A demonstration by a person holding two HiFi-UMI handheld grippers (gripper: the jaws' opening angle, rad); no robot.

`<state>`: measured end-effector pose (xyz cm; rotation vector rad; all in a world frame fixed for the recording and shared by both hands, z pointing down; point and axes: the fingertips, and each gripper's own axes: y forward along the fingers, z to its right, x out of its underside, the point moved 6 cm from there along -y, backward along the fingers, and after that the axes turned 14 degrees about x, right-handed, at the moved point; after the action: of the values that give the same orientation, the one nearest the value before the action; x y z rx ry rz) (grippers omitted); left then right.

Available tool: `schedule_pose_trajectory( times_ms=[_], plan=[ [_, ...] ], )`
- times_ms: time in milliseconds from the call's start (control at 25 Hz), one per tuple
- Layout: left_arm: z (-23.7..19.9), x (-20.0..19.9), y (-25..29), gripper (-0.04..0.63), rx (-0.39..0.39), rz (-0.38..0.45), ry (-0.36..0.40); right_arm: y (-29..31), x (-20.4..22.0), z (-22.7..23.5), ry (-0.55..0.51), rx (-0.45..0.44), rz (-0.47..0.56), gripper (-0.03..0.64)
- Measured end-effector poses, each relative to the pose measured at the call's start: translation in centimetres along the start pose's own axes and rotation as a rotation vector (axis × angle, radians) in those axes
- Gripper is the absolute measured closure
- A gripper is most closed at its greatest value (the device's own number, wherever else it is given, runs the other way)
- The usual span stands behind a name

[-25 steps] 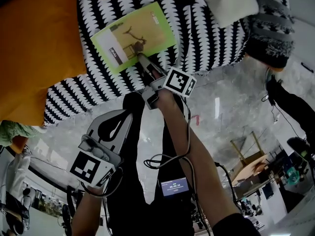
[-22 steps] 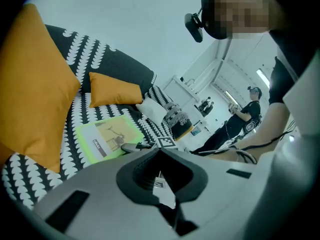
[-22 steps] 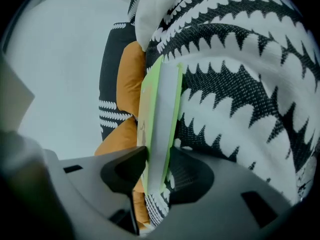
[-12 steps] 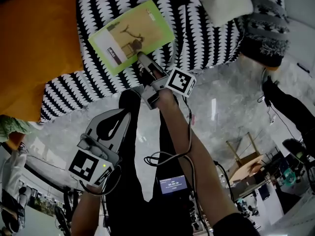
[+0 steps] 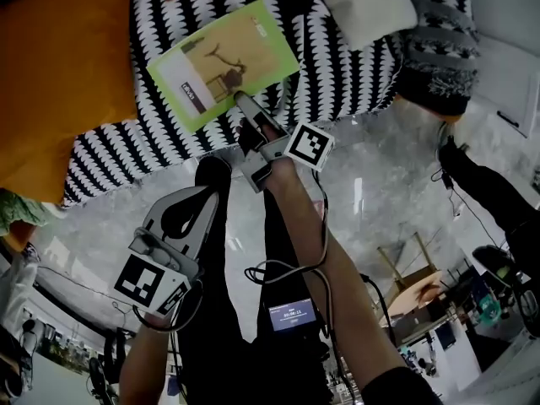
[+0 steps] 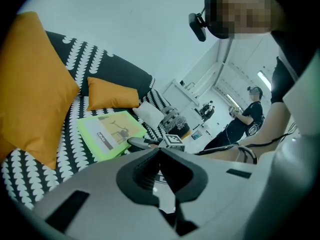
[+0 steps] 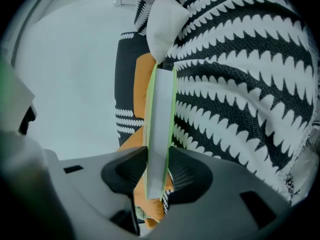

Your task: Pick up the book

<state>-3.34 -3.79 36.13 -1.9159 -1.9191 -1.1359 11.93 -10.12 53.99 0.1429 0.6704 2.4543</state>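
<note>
Right claw (image 7: 157,156): just been closing, now pinching the green book (image 5: 221,62) by its edge
Left claw (image 6: 160,150): hanging pressed together, gripping nothing

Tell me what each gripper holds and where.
Right gripper: the green book, by its near edge; its jaws have just been closing on it. Left gripper: nothing, jaws together.

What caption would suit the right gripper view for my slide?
Right tongs, their jaws just closed tighter, clamp the green-edged book, seen edge-on before a black-and-white patterned cover.

Glossy grey marble floor (image 5: 384,171) beside a black-and-white patterned sofa (image 5: 337,70), white wall (image 6: 125,24) behind
</note>
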Motion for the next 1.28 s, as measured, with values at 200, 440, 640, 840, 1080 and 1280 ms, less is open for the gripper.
schedule_pose_trajectory(
  times_ms=[200,440,640,840,1080,1280],
  plan=[
    [4.2,-2.9,-0.2,0.583,-0.018,0.020,0.036,-3.6,-1.6,-4.9,-0.014,-0.055,0.009,0.469],
    [3.2,-0.8,-0.2,0.583,-0.013,0.049,0.056,-4.0,-1.6,-4.9,-0.031,-0.089,0.029,0.469],
    [0.8,1.4,0.3,0.583,-0.027,0.043,0.051,-2.7,-1.6,-2.7,-0.028,-0.108,0.032,0.469],
    [0.2,1.8,-0.1,0.583,-0.051,0.039,0.048,-2.7,-1.6,-2.9,-0.016,-0.133,0.031,0.470],
    [0.2,0.9,-1.3,0.583,-0.081,0.073,0.038,-4.1,-1.3,-5.0,-0.015,-0.157,0.033,0.471],
    [-0.4,1.0,-0.7,0.583,-0.068,0.060,0.090,-4.2,-1.6,-4.7,-0.049,-0.174,0.038,0.471]
  ],
)
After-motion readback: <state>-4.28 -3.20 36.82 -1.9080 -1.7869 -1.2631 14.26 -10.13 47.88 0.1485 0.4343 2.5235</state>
